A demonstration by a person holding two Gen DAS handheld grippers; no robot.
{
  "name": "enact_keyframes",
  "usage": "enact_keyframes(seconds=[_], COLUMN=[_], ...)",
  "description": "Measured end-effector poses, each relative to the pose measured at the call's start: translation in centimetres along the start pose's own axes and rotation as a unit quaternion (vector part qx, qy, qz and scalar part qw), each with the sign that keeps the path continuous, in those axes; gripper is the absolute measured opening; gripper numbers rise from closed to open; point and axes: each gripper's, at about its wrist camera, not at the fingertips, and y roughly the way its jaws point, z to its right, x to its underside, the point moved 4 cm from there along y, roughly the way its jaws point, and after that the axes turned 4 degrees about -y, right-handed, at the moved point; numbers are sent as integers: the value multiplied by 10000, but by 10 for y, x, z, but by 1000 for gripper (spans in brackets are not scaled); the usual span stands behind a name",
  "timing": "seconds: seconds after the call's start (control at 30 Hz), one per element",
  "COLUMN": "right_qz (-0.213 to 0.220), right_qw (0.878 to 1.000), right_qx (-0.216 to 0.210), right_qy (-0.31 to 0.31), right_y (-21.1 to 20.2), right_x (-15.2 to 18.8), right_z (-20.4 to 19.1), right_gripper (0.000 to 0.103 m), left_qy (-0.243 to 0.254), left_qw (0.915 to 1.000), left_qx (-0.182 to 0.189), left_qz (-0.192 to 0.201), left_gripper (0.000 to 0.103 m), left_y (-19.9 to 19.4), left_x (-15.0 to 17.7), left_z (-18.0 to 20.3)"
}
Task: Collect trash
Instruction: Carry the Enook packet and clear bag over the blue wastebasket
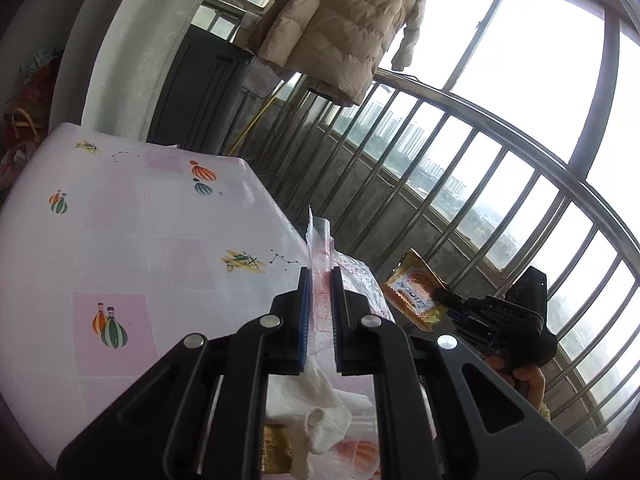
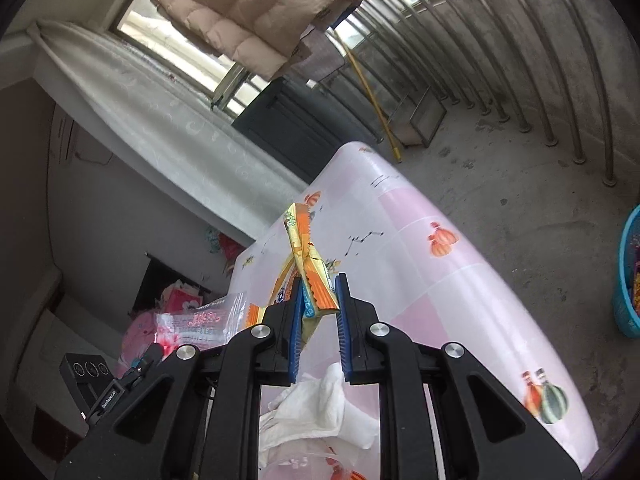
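Note:
My left gripper (image 1: 320, 280) is shut on a clear plastic wrapper with red print (image 1: 320, 256) and holds it above the table; the wrapper also shows in the right wrist view (image 2: 200, 322). My right gripper (image 2: 318, 286) is shut on a yellow-orange snack wrapper (image 2: 308, 256), lifted off the table; it also shows in the left wrist view (image 1: 416, 292) beside the right gripper's body. A crumpled white tissue (image 2: 320, 404) lies on the table under both grippers. A gold wrapper (image 1: 276, 448) lies beside the tissue.
The table (image 1: 100, 240) has a pink-white cloth with balloon and plane prints. A blue basket (image 2: 628, 280) with trash stands on the concrete floor at the right. A balcony railing (image 1: 460, 168), a beige jacket (image 1: 344, 20) and a dark cabinet (image 2: 288, 128) stand beyond.

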Motion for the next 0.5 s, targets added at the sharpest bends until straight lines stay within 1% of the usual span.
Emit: enact_keyframes(seconds=[0.13, 0.17, 0.23, 0.3, 0.37, 0.43, 0.5], right_qz=[564, 719, 1013, 1315, 1543, 1632, 1624], right_qw=[9969, 9946, 9874, 9750, 9604, 9480, 9357], right_qx=[479, 635, 1080, 1651, 2116, 2374, 2537], right_qy=[284, 396, 562, 690, 949, 1353, 1836], right_y=[-49, -63, -89, -116, -138, -154, -161], right_x=[-10, -12, -13, -13, -9, -1, 9], right_z=[42, 56, 83, 112, 144, 183, 221], right_gripper=[16, 16, 16, 16, 16, 16, 16], left_qy=[389, 478, 696, 929, 1135, 1278, 1494], left_qw=[9986, 9976, 9944, 9894, 9828, 9749, 9633], left_qx=[209, 277, 435, 635, 829, 878, 903], left_qz=[-304, -413, -664, -915, -1199, -1598, -2041], left_gripper=[8, 8, 8, 8, 8, 8, 8], left_y=[28, 38, 58, 83, 112, 146, 182], left_x=[-1, 0, 1, 6, 16, 30, 49], left_z=[39, 50, 75, 103, 129, 152, 175])
